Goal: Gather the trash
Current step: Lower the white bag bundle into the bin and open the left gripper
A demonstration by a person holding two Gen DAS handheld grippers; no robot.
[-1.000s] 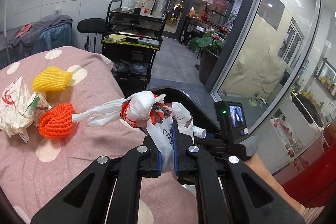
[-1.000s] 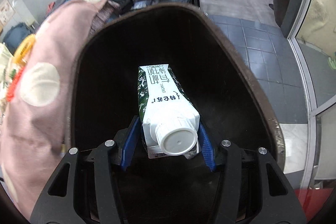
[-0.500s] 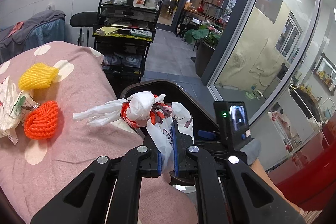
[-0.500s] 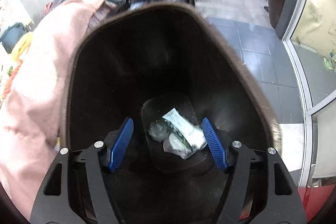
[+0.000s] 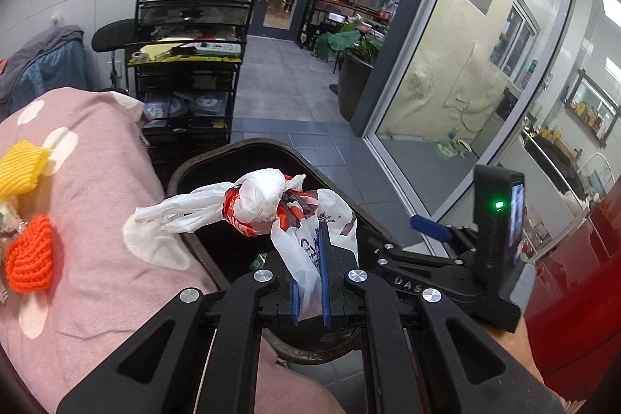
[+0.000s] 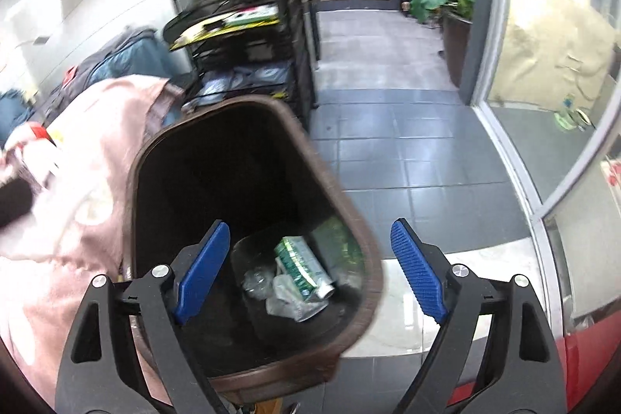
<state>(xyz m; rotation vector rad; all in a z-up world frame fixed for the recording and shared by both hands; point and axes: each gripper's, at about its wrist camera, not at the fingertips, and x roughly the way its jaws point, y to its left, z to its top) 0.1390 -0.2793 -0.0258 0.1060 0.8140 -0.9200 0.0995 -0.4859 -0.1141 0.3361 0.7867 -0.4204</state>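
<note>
My left gripper [image 5: 309,291] is shut on a knotted white and red plastic bag [image 5: 268,206] and holds it above the brown trash bin [image 5: 217,158]. My right gripper [image 6: 306,270] is open and empty above the same bin's right rim [image 6: 368,255]. Inside the bin lie a green and white milk carton [image 6: 302,264] and clear wrappers [image 6: 287,301]. An orange foam net [image 5: 33,260] and a yellow foam net [image 5: 19,165] lie on the pink dotted cloth [image 5: 89,189] left of the bin. The right gripper also shows in the left wrist view [image 5: 427,224].
A black trolley [image 5: 190,64] with bottles stands behind the bin. A potted plant [image 5: 353,64] stands by the glass wall [image 5: 465,64]. Grey tiled floor [image 6: 407,150] lies right of the bin. A red surface [image 5: 582,297] is at the far right.
My right gripper let go of the milk carton, which dropped into the bin, then opened wider and pulled back to the right. My left gripper carried the bag over the bin.
</note>
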